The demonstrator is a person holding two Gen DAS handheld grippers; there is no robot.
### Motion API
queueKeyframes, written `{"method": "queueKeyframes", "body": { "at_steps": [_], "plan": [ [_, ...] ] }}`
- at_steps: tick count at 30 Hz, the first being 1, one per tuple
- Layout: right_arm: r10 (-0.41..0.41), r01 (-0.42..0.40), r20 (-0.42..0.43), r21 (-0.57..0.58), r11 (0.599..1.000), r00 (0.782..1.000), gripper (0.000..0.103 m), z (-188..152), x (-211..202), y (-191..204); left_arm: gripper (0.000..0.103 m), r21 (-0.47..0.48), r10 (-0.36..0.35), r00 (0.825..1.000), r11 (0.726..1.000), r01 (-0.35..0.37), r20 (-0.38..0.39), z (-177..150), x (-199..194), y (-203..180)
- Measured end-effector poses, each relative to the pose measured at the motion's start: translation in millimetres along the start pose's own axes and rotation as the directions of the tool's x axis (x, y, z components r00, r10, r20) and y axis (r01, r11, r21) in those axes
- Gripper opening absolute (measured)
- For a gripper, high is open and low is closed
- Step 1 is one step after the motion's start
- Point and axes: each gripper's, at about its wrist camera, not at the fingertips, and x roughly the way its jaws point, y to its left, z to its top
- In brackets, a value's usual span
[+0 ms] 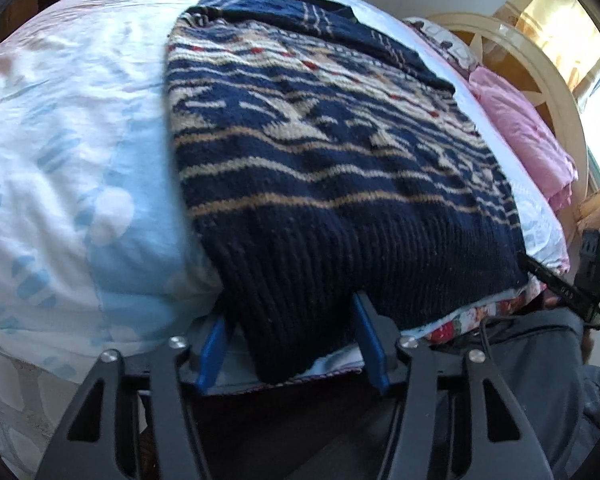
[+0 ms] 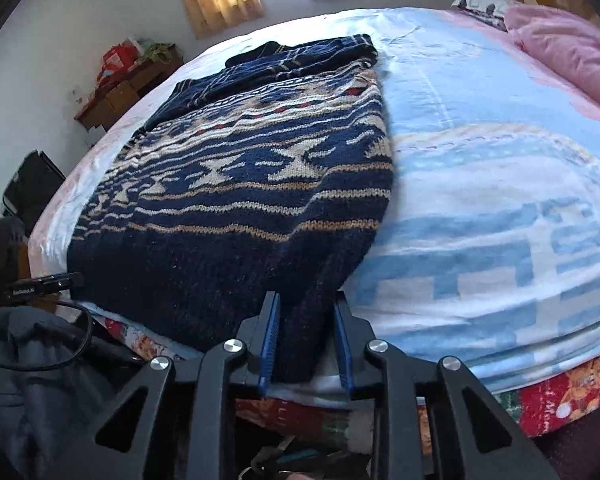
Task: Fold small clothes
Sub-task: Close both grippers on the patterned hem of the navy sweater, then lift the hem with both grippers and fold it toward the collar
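Grippers (image 1: pixel 292 344) (image 2: pixel 307 340) astride sweater (image 1: pixel 320 160) hem

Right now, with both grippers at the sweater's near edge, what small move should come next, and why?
Probably finish the pinch, then lift the hem. The sweater lies flat on the bed, its hem between the blue pads of the left gripper and the right gripper. The left one's jaws look wider than the cloth, so its grip seems unfinished; lifting now might drop that corner.
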Motion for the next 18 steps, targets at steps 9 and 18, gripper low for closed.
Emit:
{"method": "queueKeyframes", "body": {
  "at_steps": [9, 18],
  "plan": [
    [0.082, -0.082, 0.083, 0.005, 0.997, 0.993, 0.005, -1.6, -18.5, -5.5, 0.011, 0.085, -0.035, 0.998, 0.996, 0.030, 0.051, 3.4, -26.8, -6.9],
    [0.171, -0.182, 0.199, 0.038, 0.983, 0.965, 0.005, 2.9, -41.7, -13.2, 0.010, 0.026, -0.201, 0.961, 0.980, 0.199, 0.191, 12.8, -54.8, 12.8]
  ]
}}
